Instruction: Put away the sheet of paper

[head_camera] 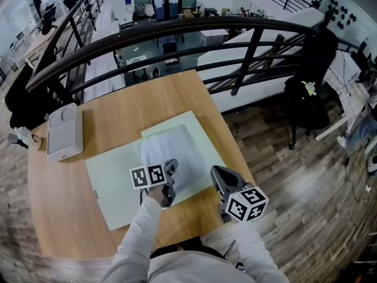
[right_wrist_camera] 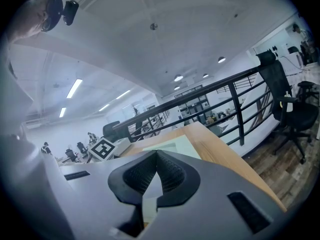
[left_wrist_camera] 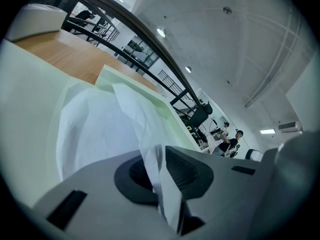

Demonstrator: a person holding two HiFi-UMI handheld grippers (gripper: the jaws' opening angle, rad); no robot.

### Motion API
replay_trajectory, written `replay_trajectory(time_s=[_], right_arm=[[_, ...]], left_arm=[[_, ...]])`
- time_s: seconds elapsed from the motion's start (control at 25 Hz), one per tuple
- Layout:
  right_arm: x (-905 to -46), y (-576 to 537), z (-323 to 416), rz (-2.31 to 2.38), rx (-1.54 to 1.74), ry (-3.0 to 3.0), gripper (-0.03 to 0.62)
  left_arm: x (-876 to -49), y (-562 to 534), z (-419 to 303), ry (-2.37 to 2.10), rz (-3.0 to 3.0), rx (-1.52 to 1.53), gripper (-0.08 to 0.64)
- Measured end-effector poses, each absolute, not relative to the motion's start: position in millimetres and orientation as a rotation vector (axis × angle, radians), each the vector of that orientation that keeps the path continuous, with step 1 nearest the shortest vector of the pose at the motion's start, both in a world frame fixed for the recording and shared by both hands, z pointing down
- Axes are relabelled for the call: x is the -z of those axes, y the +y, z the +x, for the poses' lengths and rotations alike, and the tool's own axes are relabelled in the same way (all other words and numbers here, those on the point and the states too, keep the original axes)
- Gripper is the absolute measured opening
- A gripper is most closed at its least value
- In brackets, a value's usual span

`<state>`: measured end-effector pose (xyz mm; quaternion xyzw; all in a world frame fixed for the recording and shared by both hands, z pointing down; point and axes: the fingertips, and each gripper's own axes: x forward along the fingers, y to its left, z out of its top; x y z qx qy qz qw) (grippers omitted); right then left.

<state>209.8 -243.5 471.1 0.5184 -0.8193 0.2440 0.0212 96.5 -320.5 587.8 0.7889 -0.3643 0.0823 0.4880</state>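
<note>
Pinching the sheet of paper (left_wrist_camera: 95, 129) between its jaws, left gripper (left_wrist_camera: 161, 176) might rip it if yanked; right gripper (right_wrist_camera: 156, 174) jaws together, empty

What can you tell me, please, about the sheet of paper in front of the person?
The sheet of paper is white, thin and limp, with soft creases. Most of it rests on a pale green mat on the wooden table. Its near edge is lifted off the mat and folded upward, pinched between the pads of the left claw, which is closed on it. From that grip the paper drapes back down to the mat. Nothing else touches it.
</note>
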Motion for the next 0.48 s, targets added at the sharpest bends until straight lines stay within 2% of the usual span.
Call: replay_trajectory(time_s=[0.08,0.24,0.48], right_arm=[[-469.7,-243.2,209.2,1.606,-0.753,-2.543,0.028],[-468.4,-241.5,206.2,1.597,-0.746,-2.548,0.028],[-463.5,-238.8,201.4,1.593,-0.726,-2.562,0.028]], left_arm=[[-583.9,-320.0,96.6,-0.896,1.944,-0.227,0.117],[-576.6,-317.7,91.6,-0.958,2.011,-0.311,0.214],[-565.4,-316.4,70.1,-1.098,2.086,-0.435,0.279]])
